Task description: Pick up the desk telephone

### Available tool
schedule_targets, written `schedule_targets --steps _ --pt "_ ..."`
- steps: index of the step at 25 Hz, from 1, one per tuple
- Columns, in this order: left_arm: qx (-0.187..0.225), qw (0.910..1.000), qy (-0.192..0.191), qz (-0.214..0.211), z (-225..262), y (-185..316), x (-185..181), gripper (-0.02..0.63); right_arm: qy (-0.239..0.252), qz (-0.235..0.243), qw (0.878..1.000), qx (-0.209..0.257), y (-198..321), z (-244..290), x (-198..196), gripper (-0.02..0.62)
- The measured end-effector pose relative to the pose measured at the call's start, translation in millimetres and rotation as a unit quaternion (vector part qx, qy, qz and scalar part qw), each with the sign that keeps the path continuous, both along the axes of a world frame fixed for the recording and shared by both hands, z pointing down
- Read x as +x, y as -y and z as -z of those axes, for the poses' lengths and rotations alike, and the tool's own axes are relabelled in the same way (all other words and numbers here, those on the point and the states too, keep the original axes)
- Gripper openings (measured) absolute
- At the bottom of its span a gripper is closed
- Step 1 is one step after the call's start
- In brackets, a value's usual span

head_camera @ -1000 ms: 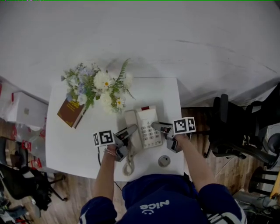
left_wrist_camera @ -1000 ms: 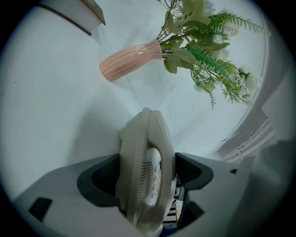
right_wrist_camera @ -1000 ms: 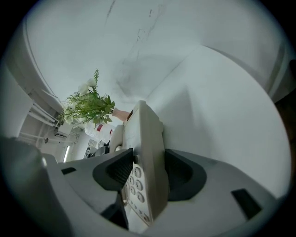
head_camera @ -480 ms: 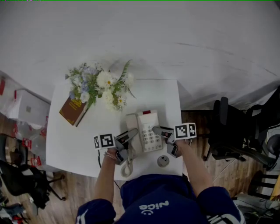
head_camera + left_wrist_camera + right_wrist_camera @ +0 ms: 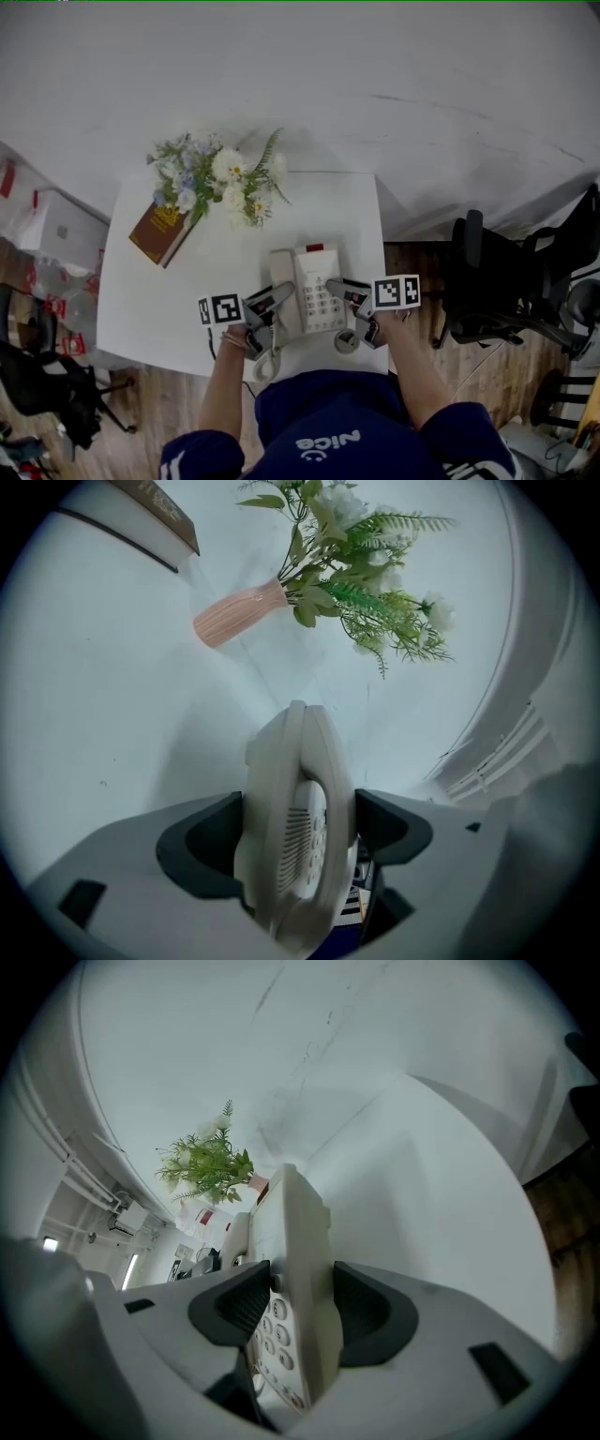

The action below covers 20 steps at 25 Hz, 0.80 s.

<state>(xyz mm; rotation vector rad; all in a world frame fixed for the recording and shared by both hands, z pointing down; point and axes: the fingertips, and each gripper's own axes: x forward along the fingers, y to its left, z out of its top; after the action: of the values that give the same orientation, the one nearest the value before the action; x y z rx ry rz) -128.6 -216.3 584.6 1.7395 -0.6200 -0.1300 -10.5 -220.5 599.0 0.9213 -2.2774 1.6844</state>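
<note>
The beige desk telephone [image 5: 307, 286] hangs tilted just above the white table [image 5: 159, 300], held from both sides. My left gripper [image 5: 269, 305] is shut on its handset side, and the curly cord [image 5: 267, 361] dangles below. My right gripper [image 5: 343, 293] is shut on its keypad side. In the left gripper view the telephone [image 5: 281, 789] fills the gap between the dark pads [image 5: 211, 841] of the left gripper [image 5: 298, 832]. The right gripper view shows the telephone [image 5: 305, 1232] edge-on in the right gripper [image 5: 298, 1302], with keys below.
A bunch of flowers [image 5: 220, 178] in a pink vase [image 5: 239, 614] lies at the table's far left, beside a brown book [image 5: 157, 234]. A small grey disc [image 5: 347, 340] sits near the front edge under my right gripper. A dark chair [image 5: 487, 281] stands right of the table.
Both grippers, with the telephone between them, have come toward the table's front edge and risen a little. The right gripper now stands partly over the grey disc.
</note>
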Motion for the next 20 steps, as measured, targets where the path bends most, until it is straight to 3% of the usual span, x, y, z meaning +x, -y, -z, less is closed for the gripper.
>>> schedule_targets --steps 20 --pt "0.057 0.9979 0.020 0.023 55.7 -44.5 -15.2 0.383 0.014 -0.011 0.998 0.067 -44.5 58.2 -10.3 0.230"
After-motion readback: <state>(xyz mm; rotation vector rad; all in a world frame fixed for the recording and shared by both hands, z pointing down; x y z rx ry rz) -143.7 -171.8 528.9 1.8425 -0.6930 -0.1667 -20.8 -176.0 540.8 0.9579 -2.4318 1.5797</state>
